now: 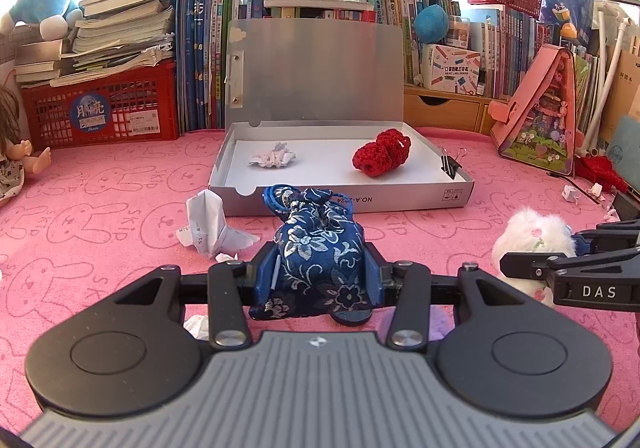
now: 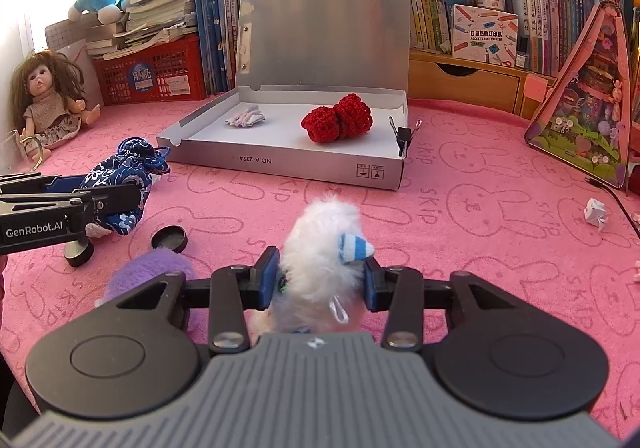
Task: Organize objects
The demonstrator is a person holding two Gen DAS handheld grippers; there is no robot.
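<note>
My left gripper point(image 1: 318, 272) is shut on a blue flowered drawstring pouch point(image 1: 320, 248), just in front of the open silver box point(image 1: 340, 195); the pouch also shows in the right wrist view point(image 2: 120, 183). My right gripper point(image 2: 320, 276) is shut on a white fluffy toy point(image 2: 324, 248) with a blue striped ear; the toy also shows in the left wrist view point(image 1: 528, 248). Inside the box lie a red crocheted piece point(image 1: 382, 153) and a crumpled paper point(image 1: 274, 157). The box point(image 2: 280, 163) lies ahead of the right gripper.
A binder clip point(image 1: 452, 163) grips the box's right wall. Folded paper point(image 1: 212, 228) lies left of the pouch. A black lid point(image 2: 170, 238), a purple plush point(image 2: 148, 276), a doll point(image 2: 52, 99) and a paper scrap point(image 2: 596, 211) sit on the pink mat. Books and a red crate point(image 1: 104, 111) line the back.
</note>
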